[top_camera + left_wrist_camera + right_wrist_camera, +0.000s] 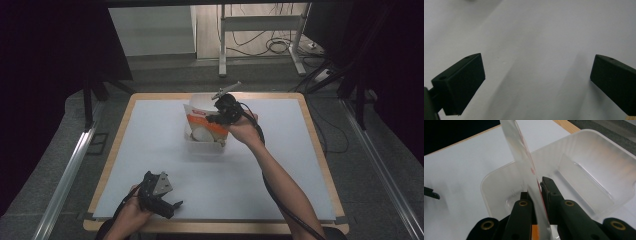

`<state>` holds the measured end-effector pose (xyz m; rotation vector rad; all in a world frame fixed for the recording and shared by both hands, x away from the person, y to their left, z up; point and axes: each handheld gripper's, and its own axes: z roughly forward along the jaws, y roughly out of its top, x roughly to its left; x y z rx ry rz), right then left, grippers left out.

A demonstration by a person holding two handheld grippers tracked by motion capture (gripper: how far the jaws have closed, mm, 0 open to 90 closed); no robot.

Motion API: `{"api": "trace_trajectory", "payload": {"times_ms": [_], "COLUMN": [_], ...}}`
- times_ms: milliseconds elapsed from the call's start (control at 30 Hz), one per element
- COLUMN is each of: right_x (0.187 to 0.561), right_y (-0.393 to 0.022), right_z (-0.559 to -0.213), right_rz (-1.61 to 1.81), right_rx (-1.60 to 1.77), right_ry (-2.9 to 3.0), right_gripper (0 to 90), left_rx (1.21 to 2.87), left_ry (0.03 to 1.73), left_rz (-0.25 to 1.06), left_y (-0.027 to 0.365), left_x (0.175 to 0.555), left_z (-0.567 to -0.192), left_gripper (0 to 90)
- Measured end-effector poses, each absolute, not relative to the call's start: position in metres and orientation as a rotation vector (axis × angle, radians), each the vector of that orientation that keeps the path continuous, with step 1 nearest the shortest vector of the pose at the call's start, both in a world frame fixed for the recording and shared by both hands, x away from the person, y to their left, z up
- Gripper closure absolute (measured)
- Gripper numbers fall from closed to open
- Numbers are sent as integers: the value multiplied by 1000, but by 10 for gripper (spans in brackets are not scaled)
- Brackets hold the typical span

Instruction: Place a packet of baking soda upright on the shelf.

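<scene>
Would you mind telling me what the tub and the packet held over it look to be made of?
The tub looks like translucent, frosted white plastic: the table shows dimly through its moulded walls. The packet seems to be thin glossy film, printed orange, white and red; the right gripper pinches its flat, shiny edge.

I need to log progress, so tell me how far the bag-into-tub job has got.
Done: the right gripper has picked up the flat orange-and-white plastic packet and grips its edge. In hand: the packet hangs upright over the translucent white plastic tub, its lower end apparently already inside. Left: lower it fully and let go. The left gripper rests open on the white table mat.
</scene>
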<state>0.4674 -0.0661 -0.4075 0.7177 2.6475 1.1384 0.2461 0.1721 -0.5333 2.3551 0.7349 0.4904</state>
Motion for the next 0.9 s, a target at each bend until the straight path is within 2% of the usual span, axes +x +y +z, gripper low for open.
{"api": "trace_trajectory", "payload": {"times_ms": [67, 200, 300, 400, 533, 900], "right_x": [467, 465, 464, 465, 465, 462], "right_y": [-66, -64, -64, -64, -64, -69], "right_z": [-407, -406, -406, -406, -406, -402], "right_rz": [1120, 1091, 1075, 1081, 1077, 1095], "right_rx": [707, 688, 684, 684, 680, 667], "right_ry": [2641, 2625, 2609, 2595, 2588, 2586], "right_gripper": [742, 534, 420, 348, 270, 198], "left_rx": [2353, 2351, 2354, 2354, 2354, 2350], "left_ry": [738, 739, 737, 736, 738, 739], "left_rz": [490, 488, 488, 487, 486, 490], "left_y": [172, 172, 172, 172, 172, 173], "left_x": [246, 246, 246, 246, 246, 246], "left_z": [-533, -534, -534, -534, -534, -533], "left_gripper": [0, 0, 0, 0, 0, 0]}}
